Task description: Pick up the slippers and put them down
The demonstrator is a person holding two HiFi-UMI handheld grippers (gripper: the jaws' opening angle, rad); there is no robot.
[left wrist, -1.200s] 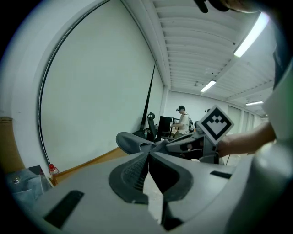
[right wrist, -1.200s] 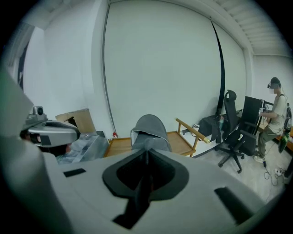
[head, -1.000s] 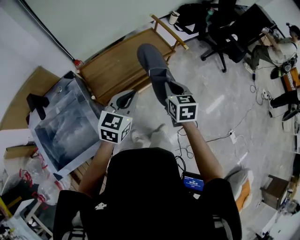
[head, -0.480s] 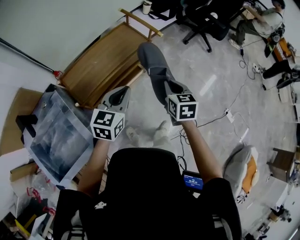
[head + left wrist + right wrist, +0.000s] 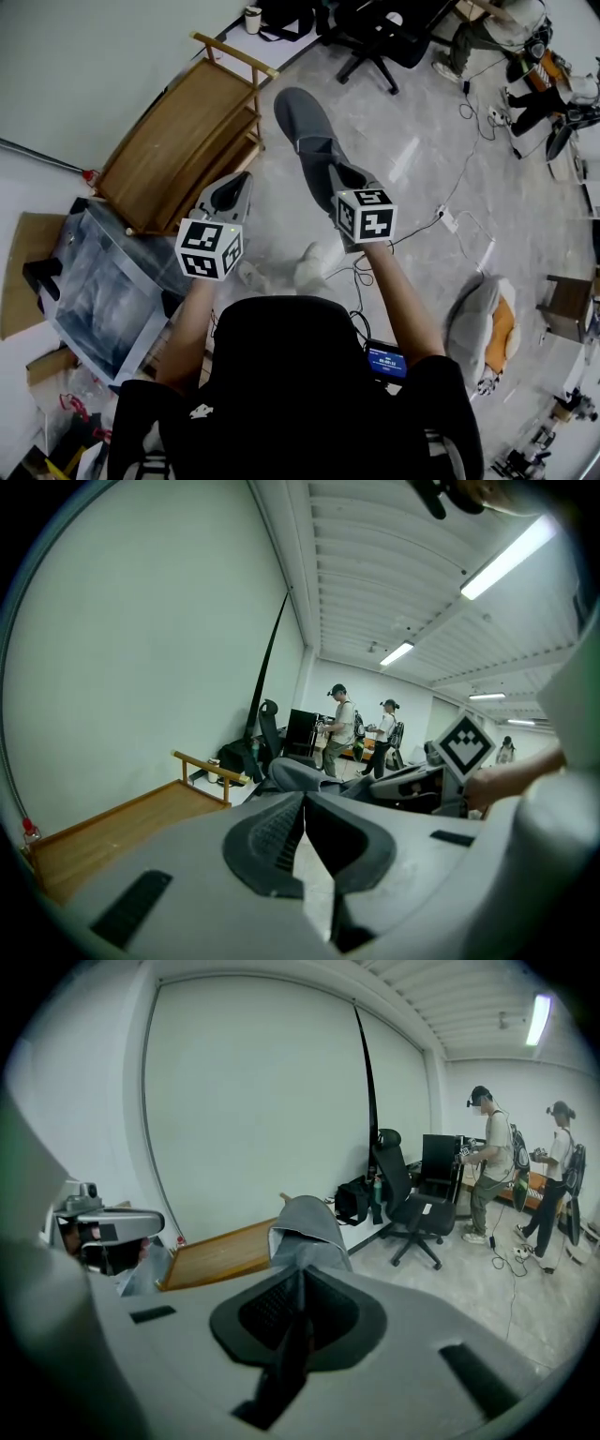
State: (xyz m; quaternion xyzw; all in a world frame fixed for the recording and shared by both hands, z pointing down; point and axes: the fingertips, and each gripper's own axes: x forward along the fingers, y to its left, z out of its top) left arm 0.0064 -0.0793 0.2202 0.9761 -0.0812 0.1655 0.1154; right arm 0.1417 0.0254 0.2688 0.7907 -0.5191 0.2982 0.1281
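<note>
1. While the right gripper has its jaws clamped on the near edge of the grey slipper, the shoe sticks out ahead of them, toe away from the person and off the ground.
2. The left gripper has its jaws together with nothing between them. It hangs just beside the right one and carries no load.
3. From the head view, the slipper is in the air over the bare floor, near the corner of the wooden rack.
4. The step in hand looks like the carry before the set-down. The grip is only on one edge, so the long free end can swing or slip.
5. To do it well, I judge the hand should move evenly, lower until the sole lies flat on the floor, and only then part the jaws.
6. Clear ground away from the rack and the cables would be the safer spot.
7. No brand or label shows on the slipper. Each cube bears black-and-white square markers, not letters. The small blue screen at the person's waist has text too small to read.
</note>
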